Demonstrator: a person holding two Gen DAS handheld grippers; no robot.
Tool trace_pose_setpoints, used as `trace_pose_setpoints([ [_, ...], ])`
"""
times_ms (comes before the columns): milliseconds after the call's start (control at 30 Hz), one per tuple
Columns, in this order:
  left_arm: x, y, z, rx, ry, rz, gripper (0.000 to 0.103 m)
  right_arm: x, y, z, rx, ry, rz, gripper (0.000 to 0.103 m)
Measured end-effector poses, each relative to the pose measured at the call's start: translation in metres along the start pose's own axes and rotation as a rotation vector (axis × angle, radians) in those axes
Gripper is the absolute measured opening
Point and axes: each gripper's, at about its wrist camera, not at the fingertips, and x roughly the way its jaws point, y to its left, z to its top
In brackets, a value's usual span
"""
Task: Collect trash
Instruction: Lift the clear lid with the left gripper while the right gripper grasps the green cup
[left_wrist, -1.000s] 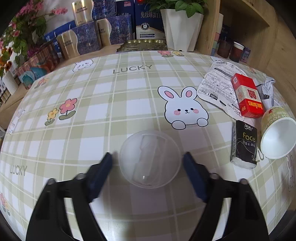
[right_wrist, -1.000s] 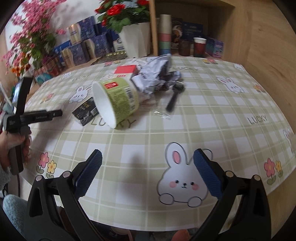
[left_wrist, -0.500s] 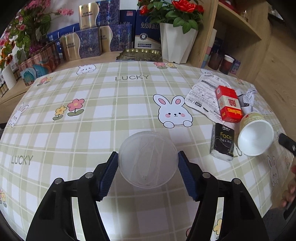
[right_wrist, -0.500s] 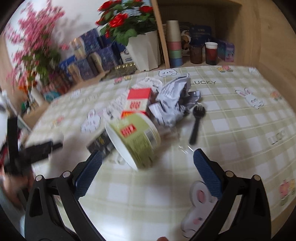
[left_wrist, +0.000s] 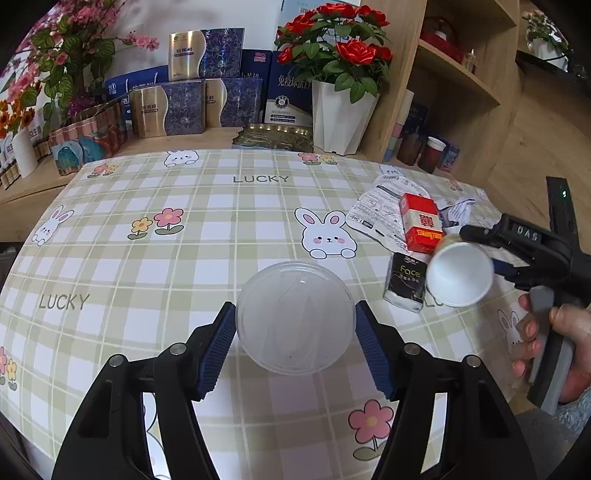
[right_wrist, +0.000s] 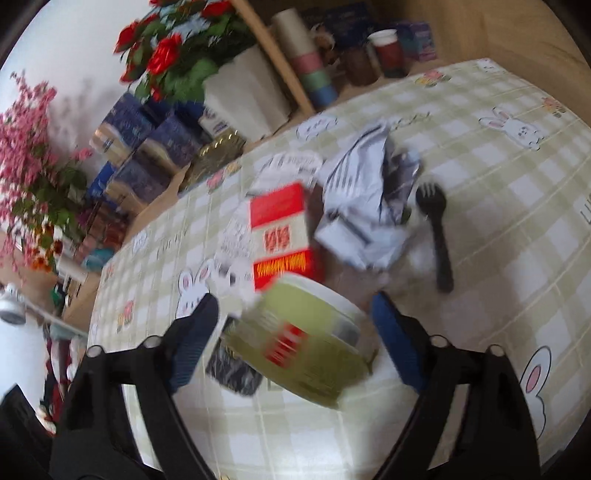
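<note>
So the left gripper (left_wrist: 295, 325) has its jaws clamped on a clear plastic lid (left_wrist: 295, 317), one pad on each side of the rim, which makes sense since that's the only way to hold something flat and round like that. It looks lifted a bit off the checked tablecloth (left_wrist: 147, 258).

The rest of the trash sits bunched at the right side of the table: a red box (right_wrist: 280, 229) on a printed sheet (left_wrist: 373, 210), a black packet (left_wrist: 406, 280), crumpled paper (right_wrist: 365, 206) and a black fork (right_wrist: 437, 236) just past it.

The right gripper (right_wrist: 291, 328) is straddling the green paper cup (right_wrist: 306, 343), which lies on its side with its mouth toward the near-left. Its jaws are closing with the cup between them, but the pads look apart from the cup wall, so I'd say no grip yet. Picture's blurry though. Coming at it across the body seems right, the rim end is stiffest.
</note>
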Motion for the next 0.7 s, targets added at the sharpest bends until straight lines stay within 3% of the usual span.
trace_pose_setpoints([
  [300,-0.015,0.004,-0.021,-0.050,0.012,-0.033,0.064,-0.020,0.004,-0.035,-0.077,0.043,0.073,0.078],
  [700,-0.031,0.003,-0.037,-0.067,0.009,-0.047,0.064,-0.036,0.007,-0.071,-0.280,0.085,-0.031,0.078],
])
